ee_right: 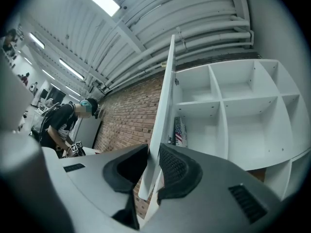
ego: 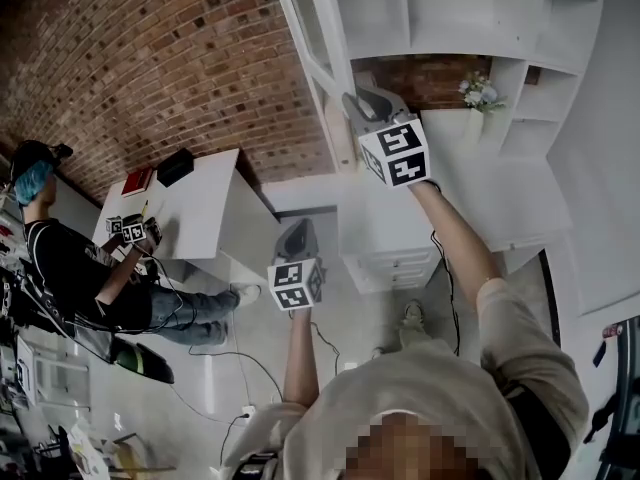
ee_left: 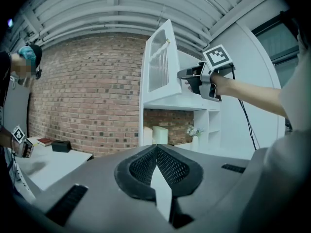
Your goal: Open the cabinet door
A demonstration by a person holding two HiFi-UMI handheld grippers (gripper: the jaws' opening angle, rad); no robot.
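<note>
Pale-shirted shoulders (ego: 440, 383) of the operator fill the foreground of the head view. White cabinet (ego: 450, 8), its open compartments exposed, stands against a brick wall (ego: 150, 58). Cabinet door (ee_right: 165, 106), swung out from the upper compartments, stands edge-on to the right gripper (ee_right: 153, 161), whose jaws clamp the door's free lower edge. Left gripper (ee_left: 156, 149), held lower and well apart from the cabinet, has its jaws pressed together on nothing. Flower vase (ego: 478, 93) stands in the niche below the upper compartments.

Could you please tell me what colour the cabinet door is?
White; the door shows best in the left gripper view.
</note>
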